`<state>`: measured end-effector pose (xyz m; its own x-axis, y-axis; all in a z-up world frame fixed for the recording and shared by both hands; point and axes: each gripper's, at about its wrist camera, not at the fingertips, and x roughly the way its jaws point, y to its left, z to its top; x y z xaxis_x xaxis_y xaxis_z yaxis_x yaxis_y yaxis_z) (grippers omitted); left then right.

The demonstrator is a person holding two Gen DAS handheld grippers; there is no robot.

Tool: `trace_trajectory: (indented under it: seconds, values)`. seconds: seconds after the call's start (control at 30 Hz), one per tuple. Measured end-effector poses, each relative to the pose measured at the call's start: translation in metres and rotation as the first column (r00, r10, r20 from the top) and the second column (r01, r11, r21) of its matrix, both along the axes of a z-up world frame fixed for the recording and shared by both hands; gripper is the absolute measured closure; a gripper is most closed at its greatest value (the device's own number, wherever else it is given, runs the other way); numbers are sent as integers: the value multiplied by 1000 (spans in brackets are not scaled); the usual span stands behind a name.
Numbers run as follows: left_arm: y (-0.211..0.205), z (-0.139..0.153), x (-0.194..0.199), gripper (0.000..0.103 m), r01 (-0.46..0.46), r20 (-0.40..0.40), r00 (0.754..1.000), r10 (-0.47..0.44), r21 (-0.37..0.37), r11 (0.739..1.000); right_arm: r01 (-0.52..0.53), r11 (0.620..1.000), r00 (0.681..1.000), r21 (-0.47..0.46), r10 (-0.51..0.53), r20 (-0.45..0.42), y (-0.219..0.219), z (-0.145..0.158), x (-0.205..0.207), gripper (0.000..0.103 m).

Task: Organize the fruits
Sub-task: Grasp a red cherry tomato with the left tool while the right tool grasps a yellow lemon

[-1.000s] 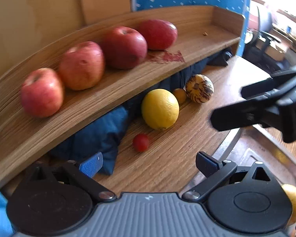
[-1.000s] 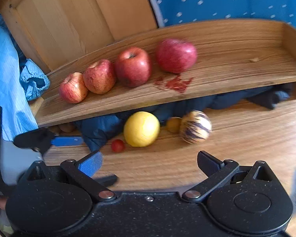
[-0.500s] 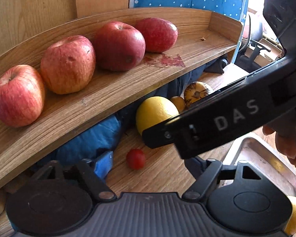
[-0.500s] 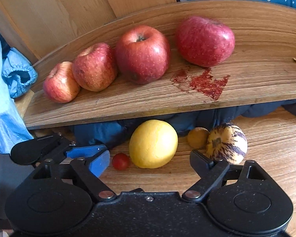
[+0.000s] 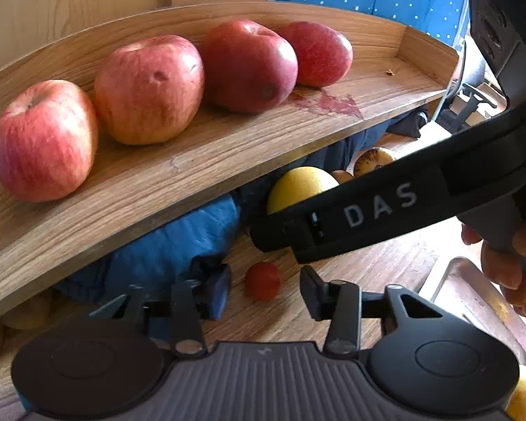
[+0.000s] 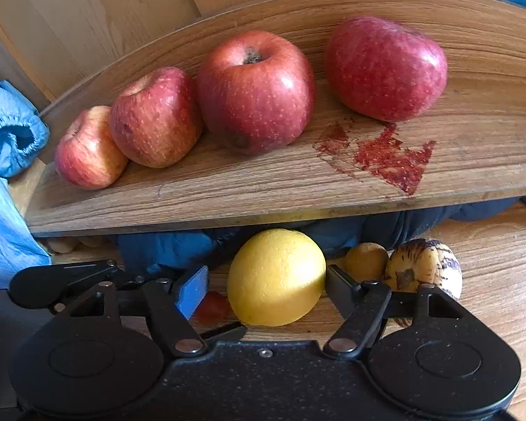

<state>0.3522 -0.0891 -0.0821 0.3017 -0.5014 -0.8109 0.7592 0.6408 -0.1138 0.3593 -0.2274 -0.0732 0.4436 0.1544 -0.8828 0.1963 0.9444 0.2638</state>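
Observation:
Several red apples [image 5: 147,87] sit in a row on a curved wooden shelf [image 5: 200,172]. Below it on the table lie a yellow orange [image 6: 277,277], a cherry tomato [image 5: 262,280], a small orange fruit [image 6: 366,261] and a striped melon [image 6: 424,270]. My right gripper [image 6: 266,286] is open and straddles the yellow orange; its right finger looks close against the fruit, while the blue pad [image 6: 193,287] stands a little off. My left gripper [image 5: 264,291] is open, with the cherry tomato just ahead between its fingers. The right gripper's body [image 5: 378,207] crosses the left wrist view and hides part of the orange.
A red stain [image 6: 385,154] marks the shelf beside the apples. Dark blue cloth [image 5: 164,245] is bunched under the shelf. A metal tray [image 5: 473,291] lies at the right, near the hand [image 5: 515,256] holding the right gripper. A light blue sleeve [image 6: 7,210] hangs at the left.
Both grippers moved forward and down toward the table fruit. The right one now has the orange between its fingers, the left one has the tomato. Both finger gaps have narrowed.

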Motion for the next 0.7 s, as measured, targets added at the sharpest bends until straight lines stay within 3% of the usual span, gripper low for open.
trace_trajectory:
  seconds: [0.13, 0.27, 0.5, 0.7]
  values:
    - [2, 2, 1, 66, -21, -6, 1000, 21, -3, 1000, 15, 999, 1000, -34, -15, -2, 5, -3, 1, 40]
    - [3, 3, 3, 79, -29, -22, 999, 29, -6, 1000, 14, 998, 1000, -53, -14, 8, 7, -3, -1, 42]
    - [7, 6, -3, 80, -46, -43, 998, 45, -4, 999, 26, 998, 999, -60, -23, 40, 16, 1, -17, 42]
    - [7, 14, -14, 80, -47, -32, 998, 47, -2, 999, 117, 993, 990, -4, -116, 86, 5, 18, -51, 42]
